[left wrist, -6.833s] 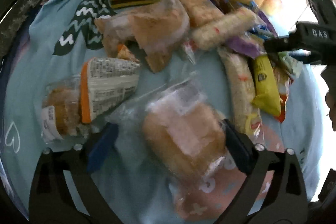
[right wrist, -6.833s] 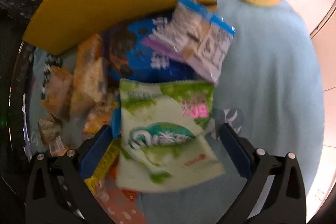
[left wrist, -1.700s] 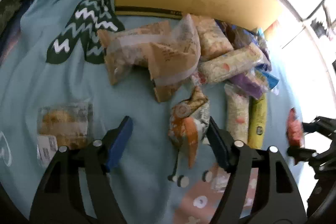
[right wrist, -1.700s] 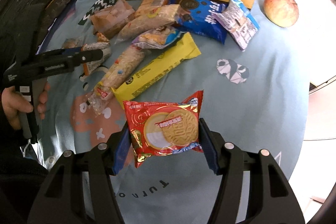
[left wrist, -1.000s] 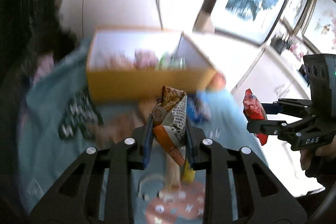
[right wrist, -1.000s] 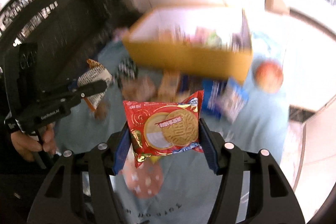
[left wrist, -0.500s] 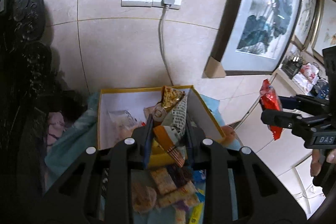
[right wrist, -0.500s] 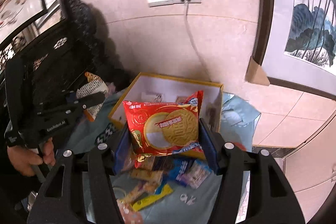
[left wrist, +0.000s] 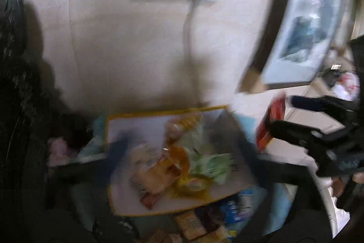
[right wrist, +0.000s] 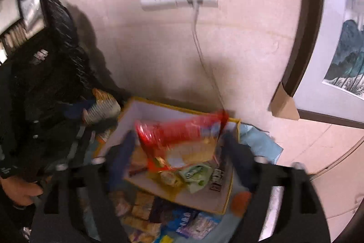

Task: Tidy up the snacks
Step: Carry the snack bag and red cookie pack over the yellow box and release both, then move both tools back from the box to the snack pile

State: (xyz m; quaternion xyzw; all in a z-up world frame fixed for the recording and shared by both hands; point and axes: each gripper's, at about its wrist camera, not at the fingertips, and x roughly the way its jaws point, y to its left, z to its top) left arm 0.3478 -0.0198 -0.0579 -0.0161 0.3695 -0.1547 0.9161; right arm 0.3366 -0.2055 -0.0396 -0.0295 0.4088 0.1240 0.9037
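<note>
Right wrist view: right tongs (right wrist: 177, 147) opening, red biscuit packet (right wrist: 179, 140) loose between, yellow box (right wrist: 227, 202) at 6 o'clock; left tongs (left wrist: 182, 152) opening too.

A blurred red biscuit packet (right wrist: 179, 140) hangs tilted above the yellow-rimmed box (right wrist: 229, 199), apparently loose.

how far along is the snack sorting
Partly done. Several packets already lie in the yellow box. Both tongs' jaws are opening above it: the red biscuit packet between the right tongs, the orange wrapper between the left tongs. More snacks wait on the blue cloth.
</note>
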